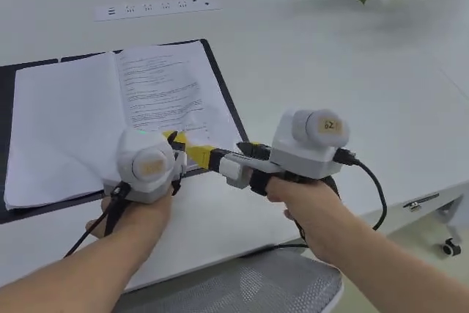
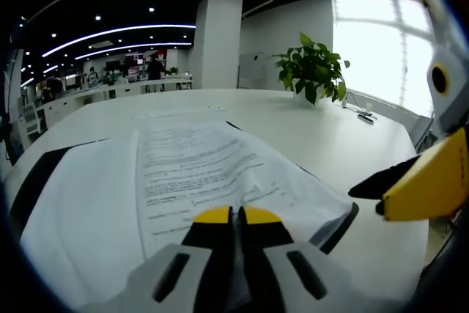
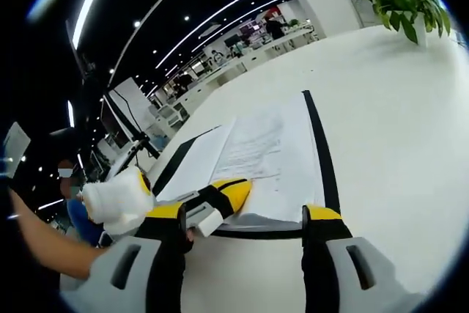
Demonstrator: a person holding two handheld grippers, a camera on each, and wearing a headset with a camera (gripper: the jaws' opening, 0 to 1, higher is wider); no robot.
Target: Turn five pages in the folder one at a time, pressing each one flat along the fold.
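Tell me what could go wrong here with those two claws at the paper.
1. The left gripper is shut at the near edge of the printed page; if it holds the sheet, a fast lift might tear it.
2. The open right gripper sits close beside it at the lower edge of the folder, so the two could bump.
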